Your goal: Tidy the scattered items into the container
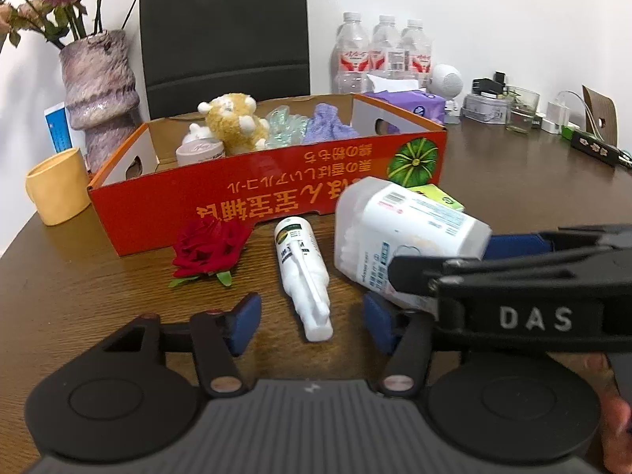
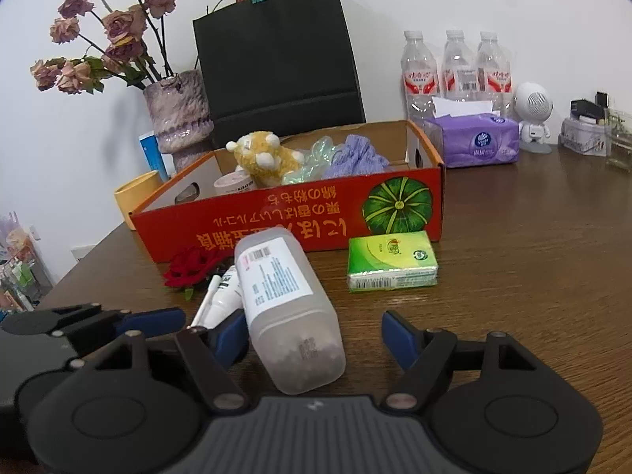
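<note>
A red cardboard box (image 1: 276,193) (image 2: 276,217) stands on the table, holding a plush toy (image 1: 233,118), a small tub, clear wrap and purple cloth. In front lie a red rose (image 1: 209,247) (image 2: 189,266), a white spray bottle (image 1: 304,276) (image 2: 225,292), a clear cotton swab jar (image 1: 403,233) (image 2: 288,308) and a green tissue pack (image 2: 391,260). My left gripper (image 1: 312,324) is open with the spray bottle's end between its pads. My right gripper (image 2: 316,335) is open with the jar's end between its fingers; I cannot tell if they touch it.
A yellow mug (image 1: 59,185) and a vase of dried roses (image 1: 98,94) stand left of the box. A black paper bag (image 2: 276,59) is behind it. Water bottles (image 2: 454,67), a purple tissue box (image 2: 474,142), a small white speaker and clutter line the back right.
</note>
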